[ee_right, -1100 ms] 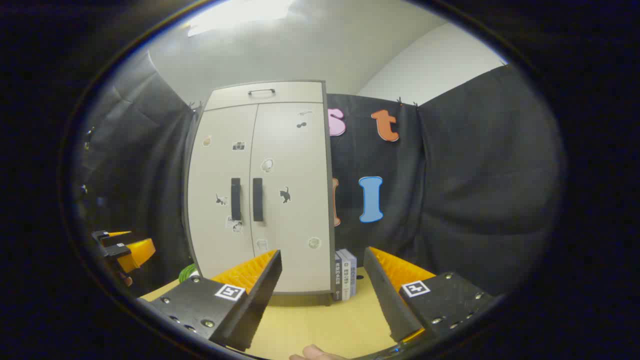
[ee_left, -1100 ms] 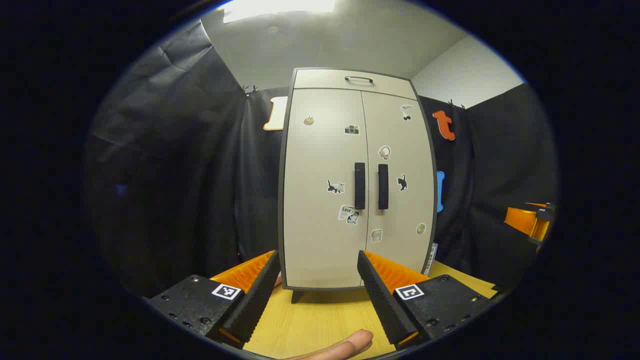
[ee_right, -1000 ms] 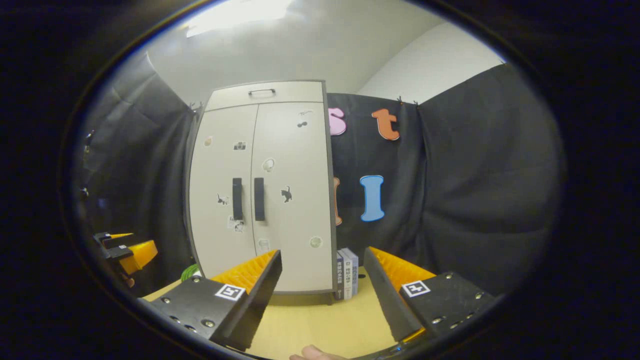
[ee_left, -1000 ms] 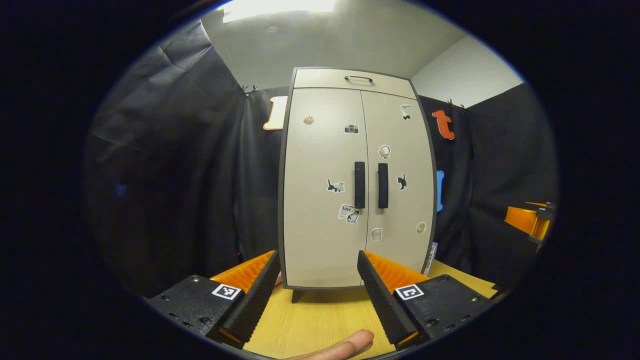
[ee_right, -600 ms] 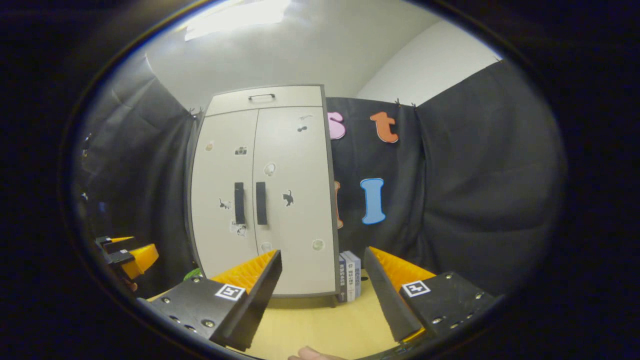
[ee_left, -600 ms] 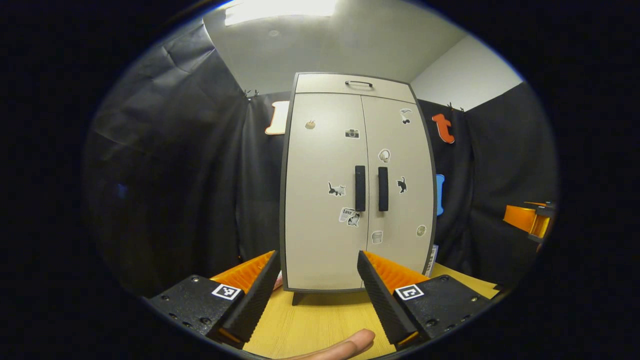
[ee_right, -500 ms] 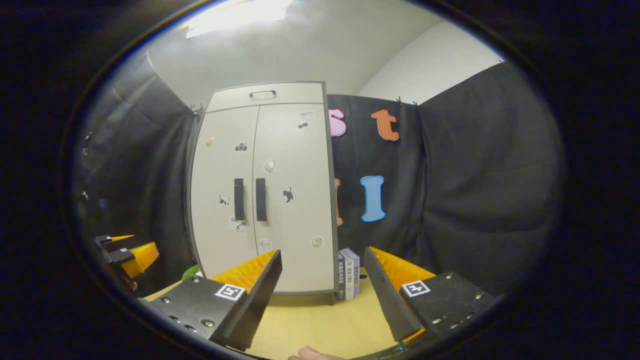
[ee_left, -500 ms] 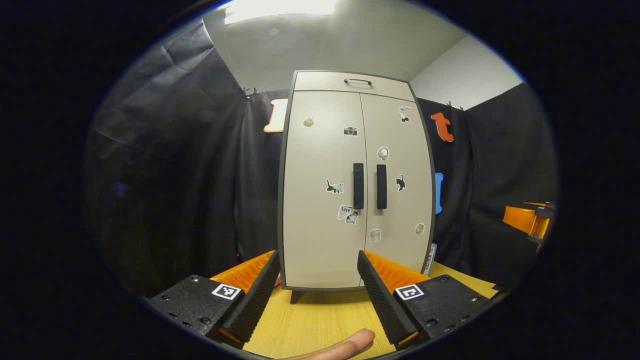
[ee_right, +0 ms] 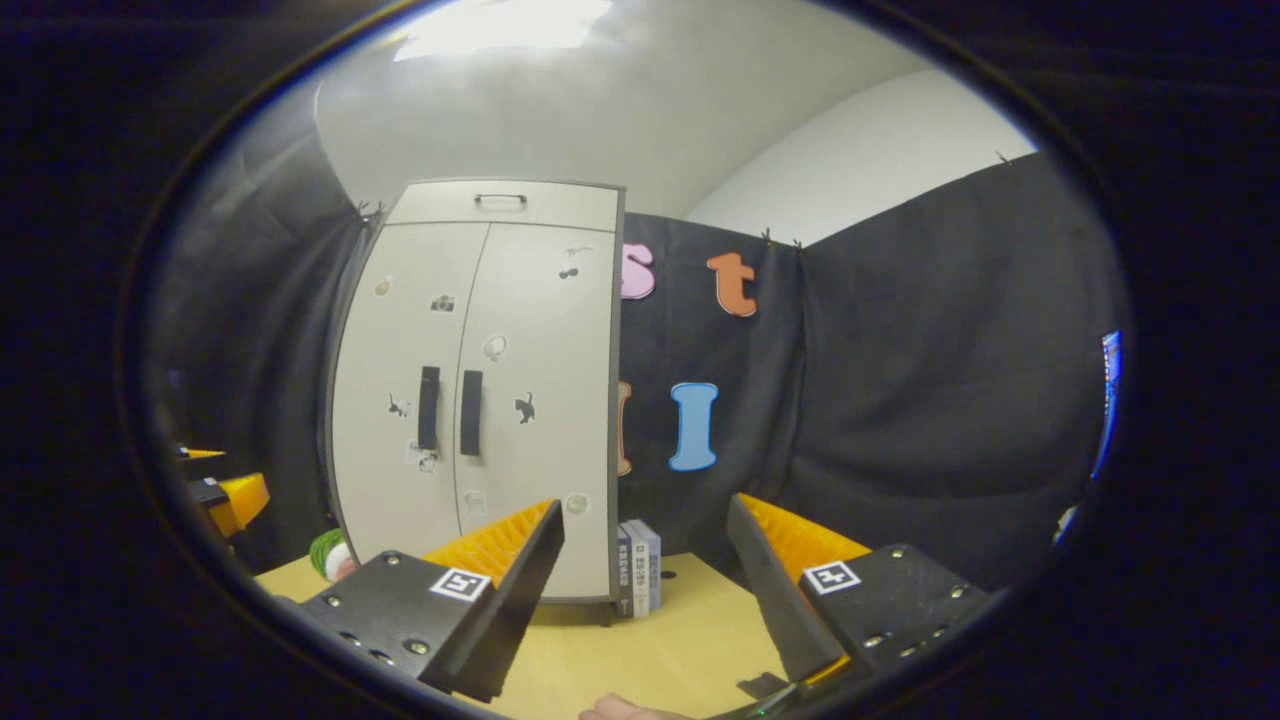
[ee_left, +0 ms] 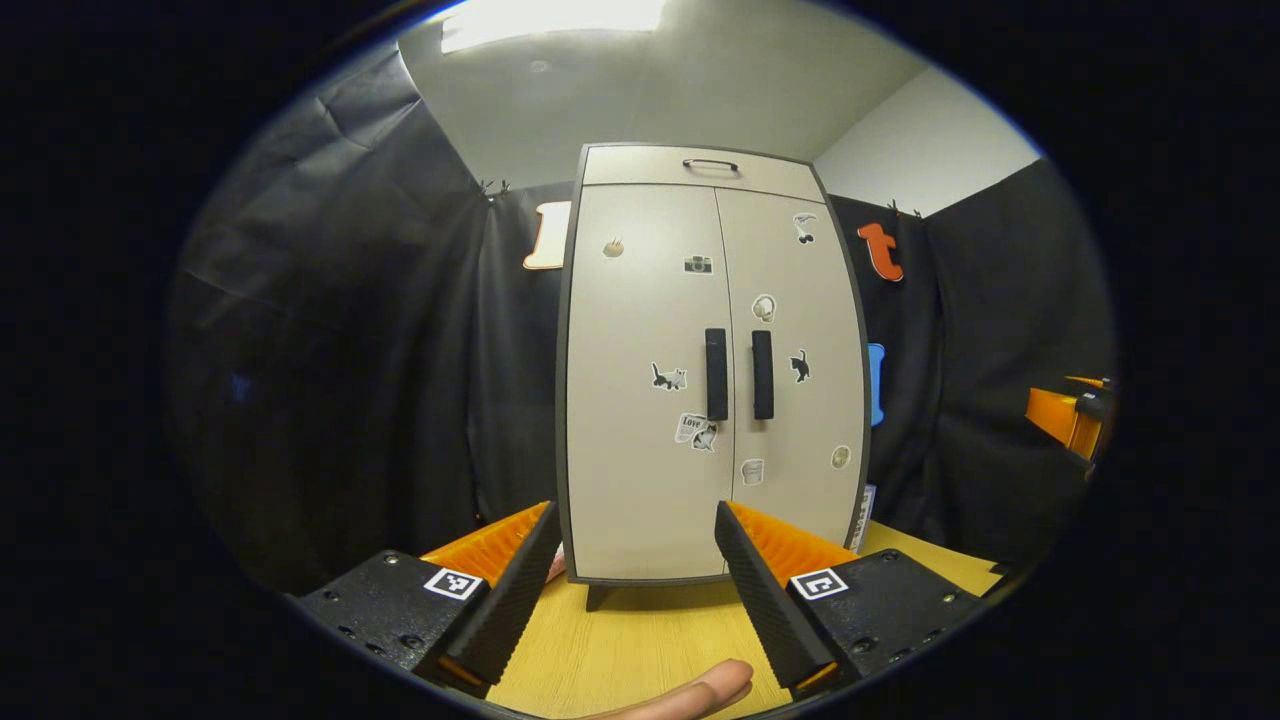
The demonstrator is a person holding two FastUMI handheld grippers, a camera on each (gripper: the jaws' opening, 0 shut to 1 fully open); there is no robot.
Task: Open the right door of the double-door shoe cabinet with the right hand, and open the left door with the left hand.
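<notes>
The tall beige double-door shoe cabinet (ee_left: 712, 370) with a dark frame stands upright at the far edge of the light wooden table (ee_left: 640, 640), both doors flat and closed. Its two black vertical bar handles sit side by side at the middle seam: the left door handle (ee_left: 716, 373) and the right door handle (ee_left: 762, 373). Small stickers dot both doors; their details are too small to make out. A shallow top drawer carries a thin dark handle (ee_left: 710, 164).

In the left gripper view the left gripper (ee_left: 636, 560) hangs above the near edge of the table, fingers spread wide apart, holding nothing, well short of the cabinet. Its fingers cover the cabinet's lower corners, and a fingertip of the person (ee_left: 700, 692) shows at the bottom edge. The other gripper shows partly at the far right, cut off by the rim.

In the right gripper view the right gripper (ee_right: 648, 560) likewise stands with fingers apart and empty, aimed to the right of the cabinet. This view adds a few upright books (ee_right: 636, 568) just beside the cabinet's right side, and a green and white object (ee_right: 328, 556) at the left edge of the table, partly hidden and hard to identify.
</notes>
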